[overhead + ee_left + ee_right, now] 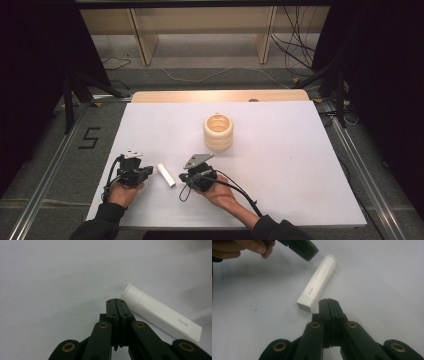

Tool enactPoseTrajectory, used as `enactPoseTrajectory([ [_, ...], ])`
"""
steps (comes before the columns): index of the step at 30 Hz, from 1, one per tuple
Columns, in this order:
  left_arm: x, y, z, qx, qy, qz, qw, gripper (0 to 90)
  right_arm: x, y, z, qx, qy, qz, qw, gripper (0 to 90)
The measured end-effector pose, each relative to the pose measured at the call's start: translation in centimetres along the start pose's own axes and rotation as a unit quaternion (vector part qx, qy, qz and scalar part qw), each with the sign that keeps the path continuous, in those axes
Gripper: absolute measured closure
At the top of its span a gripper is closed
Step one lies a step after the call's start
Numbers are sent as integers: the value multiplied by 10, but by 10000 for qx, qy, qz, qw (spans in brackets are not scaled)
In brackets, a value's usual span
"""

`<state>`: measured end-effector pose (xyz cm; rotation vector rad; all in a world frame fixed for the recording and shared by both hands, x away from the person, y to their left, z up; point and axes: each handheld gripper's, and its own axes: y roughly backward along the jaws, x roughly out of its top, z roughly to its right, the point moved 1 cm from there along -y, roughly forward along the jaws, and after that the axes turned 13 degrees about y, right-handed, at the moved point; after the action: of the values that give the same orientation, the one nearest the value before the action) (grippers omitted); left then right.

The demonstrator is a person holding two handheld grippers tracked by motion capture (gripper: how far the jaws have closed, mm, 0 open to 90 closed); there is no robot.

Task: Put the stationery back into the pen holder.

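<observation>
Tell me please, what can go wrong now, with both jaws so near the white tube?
1. The white tube lies loose on the white table between the left gripper and the right gripper. Both have their jaws shut, so a push from either tip would probably slide or roll it away.
2. The tips face each other closely and could collide.
3. A wide sweep might send the tube toward the cream ribbed holder.

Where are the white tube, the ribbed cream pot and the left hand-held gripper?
white tube (318, 281), right gripper view, mid-body beside the printed mark.
ribbed cream pot (218, 136), high view, its ribbed outer wall.
left hand-held gripper (116, 301), left gripper view, tips of its shut jaws.
</observation>
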<state>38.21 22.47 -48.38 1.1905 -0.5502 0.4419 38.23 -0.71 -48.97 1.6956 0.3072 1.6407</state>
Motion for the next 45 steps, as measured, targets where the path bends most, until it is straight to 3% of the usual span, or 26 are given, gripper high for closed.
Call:
enactPoseTrajectory([
  [15, 2, -6, 1, -23, -43, -41, 10000, 891, 1, -21, -6, 78, -10, -247, 9997, 900],
  [27, 3, -9, 4, -46, -84, -70, 9999, 892, 5, -26, -9, 138, -108, -222, 9996, 900],
  [45, 8, -16, 8, -109, -163, -81, 9998, 892, 13, -33, -20, 309, -69, -223, 9992, 900],
])
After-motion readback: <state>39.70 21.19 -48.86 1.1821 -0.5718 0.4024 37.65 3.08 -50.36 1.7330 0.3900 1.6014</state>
